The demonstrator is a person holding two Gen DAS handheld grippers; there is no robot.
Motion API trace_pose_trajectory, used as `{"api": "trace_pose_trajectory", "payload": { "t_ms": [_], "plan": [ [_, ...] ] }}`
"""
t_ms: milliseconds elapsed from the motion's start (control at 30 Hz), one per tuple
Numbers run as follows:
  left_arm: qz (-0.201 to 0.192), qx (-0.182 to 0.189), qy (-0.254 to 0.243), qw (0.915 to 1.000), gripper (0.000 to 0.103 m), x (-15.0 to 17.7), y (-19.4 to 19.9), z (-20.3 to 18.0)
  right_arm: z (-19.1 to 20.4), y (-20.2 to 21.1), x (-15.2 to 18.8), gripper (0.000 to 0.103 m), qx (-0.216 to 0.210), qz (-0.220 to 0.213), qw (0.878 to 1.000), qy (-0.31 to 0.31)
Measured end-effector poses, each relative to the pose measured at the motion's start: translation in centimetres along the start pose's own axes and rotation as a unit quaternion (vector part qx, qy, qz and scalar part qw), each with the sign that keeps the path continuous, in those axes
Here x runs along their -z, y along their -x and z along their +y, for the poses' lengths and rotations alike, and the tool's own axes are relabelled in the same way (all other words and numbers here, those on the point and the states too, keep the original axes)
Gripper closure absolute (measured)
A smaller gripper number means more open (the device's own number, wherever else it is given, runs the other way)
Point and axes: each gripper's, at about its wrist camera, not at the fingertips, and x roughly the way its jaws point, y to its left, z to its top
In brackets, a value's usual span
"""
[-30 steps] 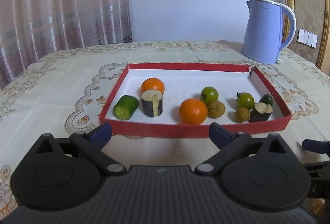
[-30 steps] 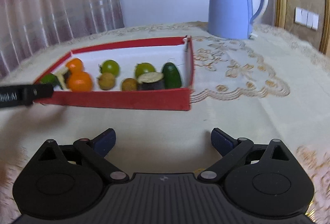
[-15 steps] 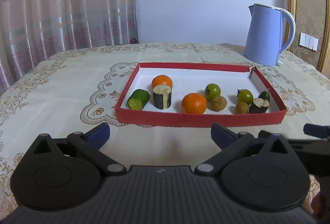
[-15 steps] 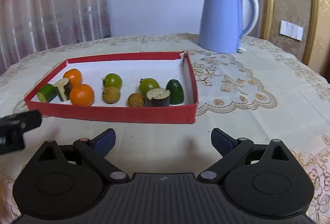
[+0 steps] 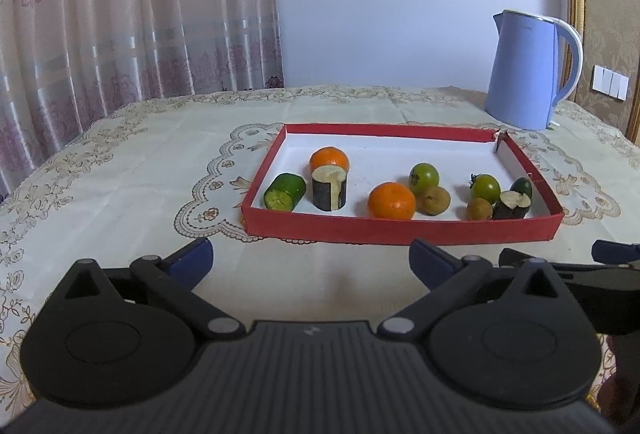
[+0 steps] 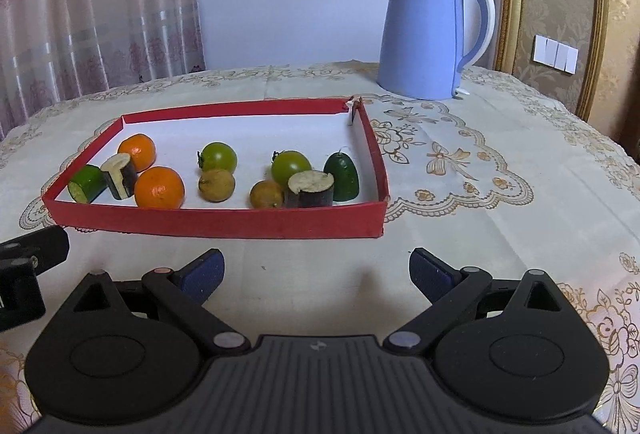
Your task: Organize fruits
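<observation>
Now your left gripper hovers just above the embroidered tablecloth, its blue-padded fingers spread wide and holding nothing; your right gripper sits beside it, equally agape and empty, both short of the red tray's near wall.

Inside the white-lined tray, the produce lies in loose clusters. At the left end a cut cucumber piece lies on its side, pale cut face toward you, just beside an upright eggplant chunk with dark skin and a cream strip peeled down its front. One orange sits directly behind that chunk; a second orange rests nearer the front wall toward the middle. Beside it a brown longan-like fruit sits in front of a green tomato. Toward the right end, another green tomato with its stem stands behind a second brown fruit and a short eggplant slice, cut face up. A rounded cucumber end stands upright just beside that slice, near the right wall.

Beyond the tray's far right corner, a light-blue electric kettle stands on the cloth, with patterned curtains at the left.
</observation>
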Motion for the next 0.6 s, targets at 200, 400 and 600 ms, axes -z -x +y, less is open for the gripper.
{"api": "trace_pose_trajectory", "payload": {
  "t_ms": [200,400,600],
  "plan": [
    [-0.002,-0.008,-0.007,0.9999,0.0,-0.1,0.0,-0.5,0.4,-0.1,-0.2,0.003,0.005,-0.002,1.0,-0.002],
    [0.0,-0.01,-0.008,0.9999,0.0,-0.2,0.0,-0.4,0.9,-0.2,-0.2,0.003,0.007,-0.003,1.0,0.008],
    [0.005,-0.007,-0.01,0.9999,0.0,-0.3,-0.3,-0.4,1.1,-0.4,-0.2,0.003,0.009,-0.001,1.0,0.009]
  ]
}}
